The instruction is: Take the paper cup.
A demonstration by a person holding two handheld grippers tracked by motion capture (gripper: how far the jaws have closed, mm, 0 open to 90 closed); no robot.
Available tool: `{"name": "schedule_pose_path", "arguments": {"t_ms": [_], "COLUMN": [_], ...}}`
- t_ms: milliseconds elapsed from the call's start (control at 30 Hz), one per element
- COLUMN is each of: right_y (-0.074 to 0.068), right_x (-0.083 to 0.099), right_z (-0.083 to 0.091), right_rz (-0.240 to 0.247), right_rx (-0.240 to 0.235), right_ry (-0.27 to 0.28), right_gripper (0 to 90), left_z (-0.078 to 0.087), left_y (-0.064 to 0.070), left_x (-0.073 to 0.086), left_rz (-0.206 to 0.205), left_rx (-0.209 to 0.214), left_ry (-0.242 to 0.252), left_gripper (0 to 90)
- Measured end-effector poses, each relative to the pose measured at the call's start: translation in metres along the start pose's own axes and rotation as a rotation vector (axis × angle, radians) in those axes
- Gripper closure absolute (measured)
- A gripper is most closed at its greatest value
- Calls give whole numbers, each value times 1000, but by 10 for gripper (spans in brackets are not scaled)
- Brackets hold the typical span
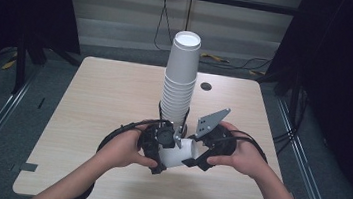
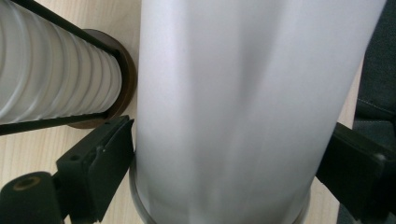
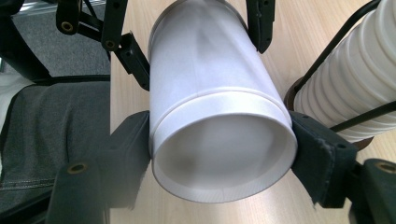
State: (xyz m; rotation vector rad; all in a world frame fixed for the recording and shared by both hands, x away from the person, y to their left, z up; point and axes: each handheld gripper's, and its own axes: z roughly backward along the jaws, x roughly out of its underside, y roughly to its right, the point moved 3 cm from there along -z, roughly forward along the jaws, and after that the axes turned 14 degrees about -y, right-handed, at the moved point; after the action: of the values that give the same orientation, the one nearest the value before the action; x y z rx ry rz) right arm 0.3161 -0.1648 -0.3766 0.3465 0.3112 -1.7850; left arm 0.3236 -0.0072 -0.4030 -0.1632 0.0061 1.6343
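Note:
A single white paper cup (image 1: 178, 154) lies on its side, held between both grippers just above the table's front middle. My left gripper (image 1: 160, 145) is shut on its base end; in the left gripper view the cup (image 2: 233, 107) stands pinched between the two black jaws of this gripper (image 2: 231, 144). My right gripper (image 1: 199, 155) is shut on the mouth end. In the right gripper view the open mouth of the cup (image 3: 210, 70) faces the camera, and that gripper (image 3: 223, 140) clamps its rim. The left gripper (image 3: 198, 42) grips the far end.
A tall stack of white cups (image 1: 180, 80) stands in a black wire holder right behind the grippers, close to the held cup (image 2: 51, 74) (image 3: 355, 88). The wooden table (image 1: 104, 101) has a dark round hole (image 1: 206, 87) at the back. Cables lie on the floor beyond.

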Motion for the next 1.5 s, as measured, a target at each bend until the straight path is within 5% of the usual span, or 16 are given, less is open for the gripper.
{"name": "schedule_pose_path", "arguments": {"t_ms": [667, 1067, 1233, 1333, 1400, 1500], "right_y": [-3, -4, -2, -1, -1, 1], "right_x": [2, -6, -2, 0, 1, 6], "right_z": [-2, -6, -8, -6, -7, -11], "right_rz": [-2, 0, -1, -17, -11, -15], "right_rx": [-4, 3, -26, -20, -4, -5], "right_ry": [12, 15, -12, -4, -34, -49], "right_gripper": [248, 242, 256, 261, 266, 266], "left_z": [2, 3, 3, 6, 12, 19], "left_y": [4, 5, 5, 1, -3, -9], "left_x": [-2, -5, -4, -2, -1, 4], "left_rz": [-4, -47, -56, -36, -10, 25], "left_rx": [27, 25, 16, 2, 44, 31], "left_ry": [-25, -40, -21, 28, 83, 80], "left_gripper": [153, 186, 142, 126, 192, 165]}}
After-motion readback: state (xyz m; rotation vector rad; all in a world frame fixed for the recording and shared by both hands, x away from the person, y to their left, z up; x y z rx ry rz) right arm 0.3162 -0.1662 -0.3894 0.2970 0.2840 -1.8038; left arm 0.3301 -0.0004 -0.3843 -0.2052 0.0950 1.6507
